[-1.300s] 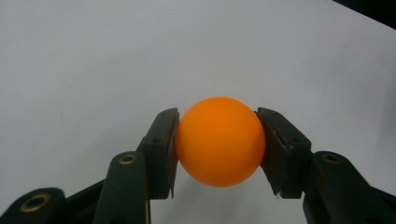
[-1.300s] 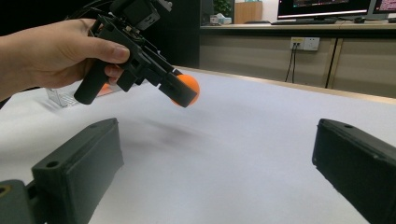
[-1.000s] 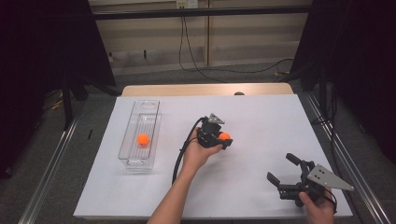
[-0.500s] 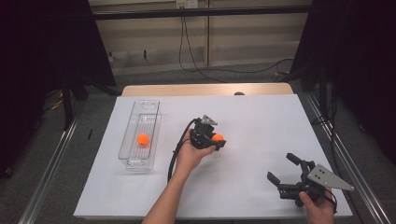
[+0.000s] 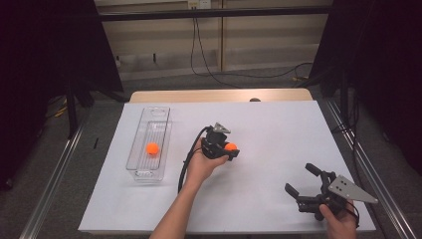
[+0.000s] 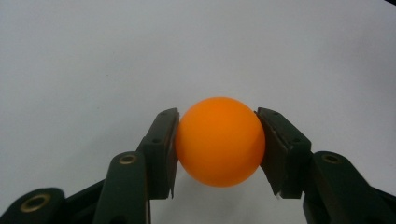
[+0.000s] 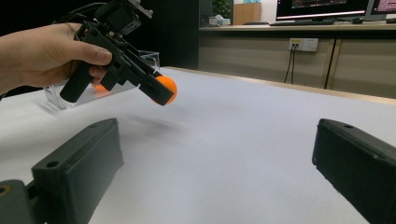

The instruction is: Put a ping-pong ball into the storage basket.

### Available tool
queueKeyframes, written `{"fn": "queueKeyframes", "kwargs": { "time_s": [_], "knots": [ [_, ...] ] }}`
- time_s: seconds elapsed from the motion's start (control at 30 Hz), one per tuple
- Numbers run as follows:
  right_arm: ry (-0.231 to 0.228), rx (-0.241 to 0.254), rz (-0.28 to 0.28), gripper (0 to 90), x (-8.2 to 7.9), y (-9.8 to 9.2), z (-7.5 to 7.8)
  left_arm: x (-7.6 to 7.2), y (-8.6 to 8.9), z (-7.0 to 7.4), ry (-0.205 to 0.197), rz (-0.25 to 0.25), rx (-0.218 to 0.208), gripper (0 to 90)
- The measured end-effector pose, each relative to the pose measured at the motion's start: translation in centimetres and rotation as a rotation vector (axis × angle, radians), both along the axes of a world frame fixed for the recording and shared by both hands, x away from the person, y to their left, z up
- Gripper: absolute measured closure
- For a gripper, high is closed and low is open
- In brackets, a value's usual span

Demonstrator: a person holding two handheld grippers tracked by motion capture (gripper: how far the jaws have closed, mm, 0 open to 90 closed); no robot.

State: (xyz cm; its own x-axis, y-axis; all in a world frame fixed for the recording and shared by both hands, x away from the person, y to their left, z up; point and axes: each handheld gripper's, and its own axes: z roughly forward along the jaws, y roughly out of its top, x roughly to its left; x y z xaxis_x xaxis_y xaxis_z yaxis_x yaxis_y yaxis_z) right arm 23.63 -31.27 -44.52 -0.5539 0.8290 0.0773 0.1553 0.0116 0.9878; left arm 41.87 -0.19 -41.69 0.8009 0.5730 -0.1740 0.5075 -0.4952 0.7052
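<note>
My left gripper [image 5: 230,150] is shut on an orange ball [image 5: 230,147] and holds it above the middle of the white table [image 5: 278,129]. In the left gripper view both pads press on the sides of the orange ball [image 6: 219,141], with the left gripper [image 6: 218,147] pointing down at the bare table. The right gripper view has that ball [image 7: 166,88] off the surface, a shadow under it. A second orange ball [image 5: 152,148] lies in the clear tray [image 5: 138,169] at the left. My right gripper [image 5: 302,179] rests open near the front right edge, nothing between its jaws [image 7: 215,175].
The clear tray [image 7: 60,100] stands behind the left hand in the right gripper view. A wooden strip [image 5: 219,95] runs along the table's far edge. Metal rails flank both sides, and cables lie on the floor beyond.
The left hand has drifted slightly left and toward the front with the ball still held. The right gripper has stayed in place.
</note>
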Motion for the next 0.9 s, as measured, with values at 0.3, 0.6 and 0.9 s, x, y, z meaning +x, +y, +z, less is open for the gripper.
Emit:
{"fn": "queueKeyframes", "kwargs": {
  "time_s": [0.3,0.6,0.9],
  "knots": [
    [0.001,-0.002,0.002,1.1,0.0,0.1,0.0,-0.3,-0.1,0.2,0.006,-0.011,-0.002,50.9],
    [-0.002,-0.006,0.002,1.1,0.0,0.1,0.1,-0.4,0.3,0.8,0.005,-0.010,-0.014,50.9],
    [-0.001,-0.003,0.005,1.2,0.0,0.1,0.1,0.0,1.2,0.7,-0.003,0.023,0.004,50.9]
  ]
}}
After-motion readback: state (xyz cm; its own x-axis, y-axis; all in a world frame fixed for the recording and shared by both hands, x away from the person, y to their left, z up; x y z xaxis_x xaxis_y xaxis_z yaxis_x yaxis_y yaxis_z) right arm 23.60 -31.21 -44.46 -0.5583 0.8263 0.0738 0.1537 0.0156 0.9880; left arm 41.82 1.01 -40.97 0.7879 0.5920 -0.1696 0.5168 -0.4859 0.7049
